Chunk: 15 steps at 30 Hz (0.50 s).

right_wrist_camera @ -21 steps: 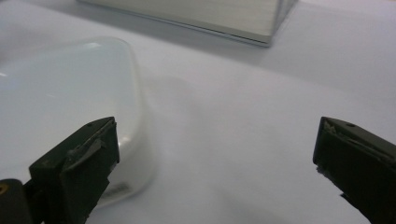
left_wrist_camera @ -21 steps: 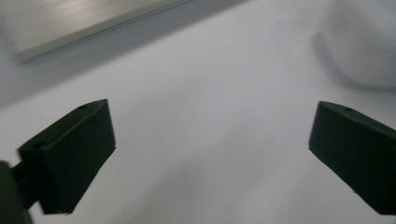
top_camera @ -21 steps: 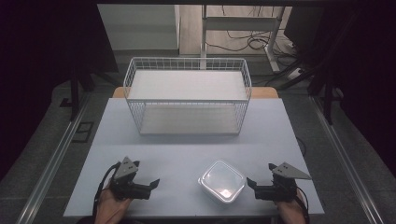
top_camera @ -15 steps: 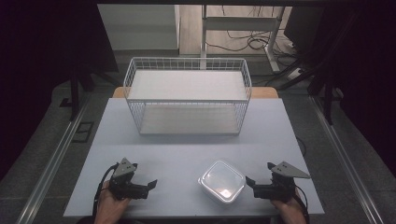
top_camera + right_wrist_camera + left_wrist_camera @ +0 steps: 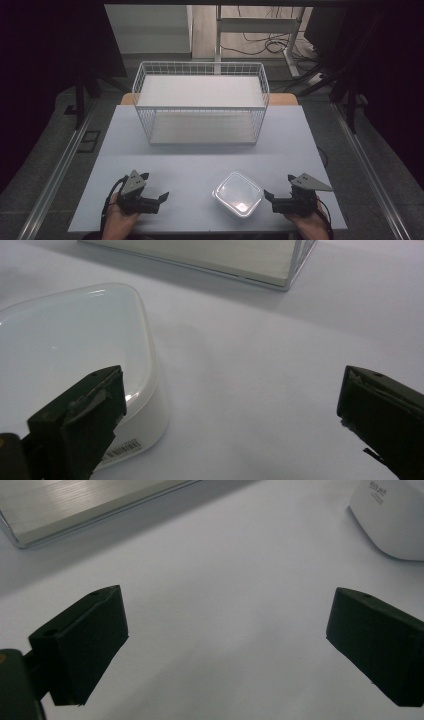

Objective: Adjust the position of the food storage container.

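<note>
**Box waiting, both claws open**

I am holding my two claws low over the near edge of the desk (image 5: 200,150), and nothing is gripped. My right claw (image 5: 270,196) is gaping wide just beside the box (image 5: 237,194), with one jaw reaching in front of its corner in the right gripper view. My left claw (image 5: 161,197) is standing equally wide, well apart from the box (image 5: 390,520), over bare desk. The box is sitting lidded between my claws. The wire basket (image 5: 200,102) is standing farther back. I am judging the work barely begun: gripping, lifting and placing all remain.
</note>
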Tool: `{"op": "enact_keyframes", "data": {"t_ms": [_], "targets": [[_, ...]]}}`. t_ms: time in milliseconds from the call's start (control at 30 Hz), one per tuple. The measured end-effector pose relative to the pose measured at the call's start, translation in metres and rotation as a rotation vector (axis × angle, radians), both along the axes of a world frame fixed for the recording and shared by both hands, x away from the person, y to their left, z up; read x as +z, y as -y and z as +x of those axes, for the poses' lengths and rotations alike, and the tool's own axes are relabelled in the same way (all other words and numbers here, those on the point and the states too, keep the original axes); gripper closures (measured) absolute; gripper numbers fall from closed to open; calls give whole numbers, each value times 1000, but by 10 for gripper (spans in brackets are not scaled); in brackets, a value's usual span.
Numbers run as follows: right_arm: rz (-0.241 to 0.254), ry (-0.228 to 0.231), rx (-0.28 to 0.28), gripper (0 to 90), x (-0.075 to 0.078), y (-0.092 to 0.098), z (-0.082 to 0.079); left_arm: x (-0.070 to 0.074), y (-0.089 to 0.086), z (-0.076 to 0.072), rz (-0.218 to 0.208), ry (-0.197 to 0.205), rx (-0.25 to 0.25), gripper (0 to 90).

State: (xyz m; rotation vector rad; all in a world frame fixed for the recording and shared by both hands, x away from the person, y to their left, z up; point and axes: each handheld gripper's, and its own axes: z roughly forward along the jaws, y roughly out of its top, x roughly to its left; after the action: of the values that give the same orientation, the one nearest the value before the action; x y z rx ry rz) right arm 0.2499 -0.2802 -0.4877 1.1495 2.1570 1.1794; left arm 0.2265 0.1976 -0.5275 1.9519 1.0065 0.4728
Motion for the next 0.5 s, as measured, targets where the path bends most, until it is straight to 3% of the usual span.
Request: {"op": "enact_keyframes", "data": {"t_ms": [100, 267, 300, 333, 367, 400, 433, 500], "targets": [[4, -22, 24, 0, 0, -1, -1, 1, -1, 0, -6, -2, 4, 29], [12, -47, 37, 104, 1, -4, -5, 1, -1, 0, -10, -5, 0, 30], [18, -43, 32, 145, 1, -3, -6, 1, 0, -1, -10, -3, -1, 30], [28, -38, 32, 242, 3, -2, -10, 1, 0, -1, -7, -2, -2, 29], [28, -38, 32, 242, 3, -2, -10, 1, 0, -1, -7, -2, -2, 29], [30, -37, 32, 304, 5, -2, -12, 1, 0, -1, -5, -2, -2, 29], [36, -49, 54, 442, 9, -1, -16, 1, 0, -1, -4, -1, -1, 29], [27, -64, 78, 558, 10, -1, -19, 1, 0, -1, -4, 1, 0, 29]]}}
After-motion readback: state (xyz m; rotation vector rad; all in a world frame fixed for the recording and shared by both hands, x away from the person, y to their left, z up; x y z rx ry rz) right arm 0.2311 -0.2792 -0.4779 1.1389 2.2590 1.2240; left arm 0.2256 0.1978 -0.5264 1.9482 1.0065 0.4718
